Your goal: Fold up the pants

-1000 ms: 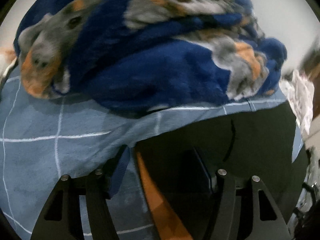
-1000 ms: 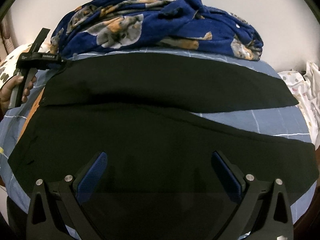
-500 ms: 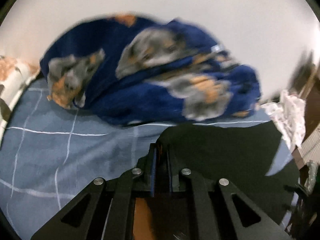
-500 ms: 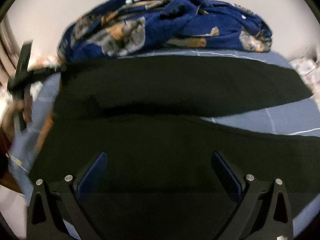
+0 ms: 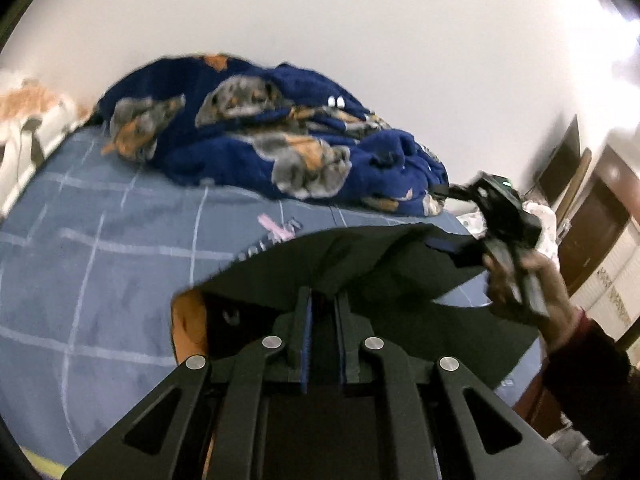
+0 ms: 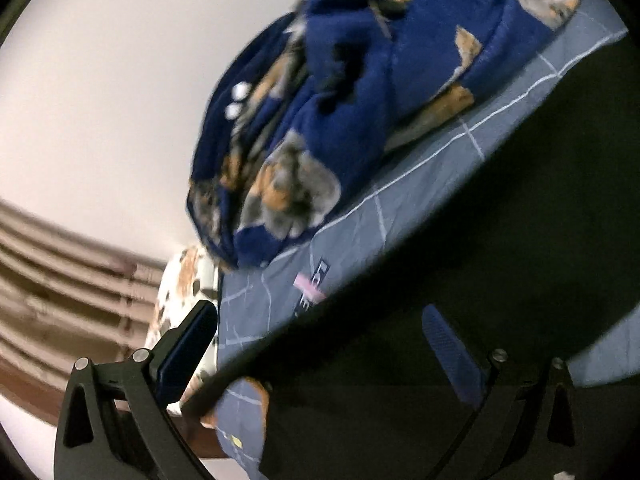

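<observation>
Left wrist view: left tongs [image 5: 322, 312] clamp lifted black pants [image 5: 380, 276]; right tongs [image 6: 320, 344], tilted, gape wide above them.

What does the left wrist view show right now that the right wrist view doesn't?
Left wrist view only: the left gripper shut on a lifted fold of the black pants, the right hand holding its tool, and dark furniture at the right.

Right wrist view only: the right gripper open with nothing pinched, the brown curtain, and a spotted pillow.

Both: the pants, the blue checked bedsheet, the dog-print blanket and the pale wall.
</observation>
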Tool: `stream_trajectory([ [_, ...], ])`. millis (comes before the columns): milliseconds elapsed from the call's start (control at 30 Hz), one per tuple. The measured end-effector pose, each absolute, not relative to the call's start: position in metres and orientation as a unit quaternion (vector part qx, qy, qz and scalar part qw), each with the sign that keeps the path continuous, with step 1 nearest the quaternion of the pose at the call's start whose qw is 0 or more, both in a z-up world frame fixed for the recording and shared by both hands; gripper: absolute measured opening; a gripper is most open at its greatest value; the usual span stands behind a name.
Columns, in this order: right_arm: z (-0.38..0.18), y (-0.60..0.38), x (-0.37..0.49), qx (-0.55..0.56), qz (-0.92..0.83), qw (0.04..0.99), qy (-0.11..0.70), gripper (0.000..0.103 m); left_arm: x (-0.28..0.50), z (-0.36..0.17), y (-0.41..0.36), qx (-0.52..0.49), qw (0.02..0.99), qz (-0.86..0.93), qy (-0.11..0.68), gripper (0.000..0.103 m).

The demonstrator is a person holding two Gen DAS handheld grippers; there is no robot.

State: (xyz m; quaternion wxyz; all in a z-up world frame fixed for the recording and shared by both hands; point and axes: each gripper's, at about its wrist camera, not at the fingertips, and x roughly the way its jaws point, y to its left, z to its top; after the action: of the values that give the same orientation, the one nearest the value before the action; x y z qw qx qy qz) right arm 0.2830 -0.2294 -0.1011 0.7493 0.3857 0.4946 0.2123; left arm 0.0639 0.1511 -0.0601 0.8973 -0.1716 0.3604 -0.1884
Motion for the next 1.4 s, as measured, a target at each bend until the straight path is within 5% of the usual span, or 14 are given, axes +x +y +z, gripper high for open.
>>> stream_trajectory([
  [167, -0.143, -0.241, 0.319, 0.426, 0.182, 0.701, 0.542, 0.055, 0.058, -0.075, 0.155, -0.2, 0.884, -0.177, 0.384, 0.011],
  [233, -0.155, -0.245, 0.319, 0.436, 0.176, 0.694, 0.545, 0.01, 0.058, -0.077, 0.157, -0.201, 0.882, -0.17, 0.392, 0.011],
  [667, -0.105, -0.249, 0.154, 0.376, 0.202, 0.771, 0.473, 0.006, 0.024, -0.085, 0.174, -0.181, 0.871, -0.147, 0.432, 0.011],
  [1133, -0.161, -0.239, 0.059, 0.367, 0.166, 0.75, 0.525, 0.006, -0.018, -0.128, 0.188, -0.147, 0.847, -0.111, 0.499, 0.011],
  [1400, -0.166, -0.239, 0.048, 0.361, 0.146, 0.754, 0.529, 0.006, -0.035, -0.107, 0.213, -0.108, 0.873, -0.029, 0.474, 0.011],
])
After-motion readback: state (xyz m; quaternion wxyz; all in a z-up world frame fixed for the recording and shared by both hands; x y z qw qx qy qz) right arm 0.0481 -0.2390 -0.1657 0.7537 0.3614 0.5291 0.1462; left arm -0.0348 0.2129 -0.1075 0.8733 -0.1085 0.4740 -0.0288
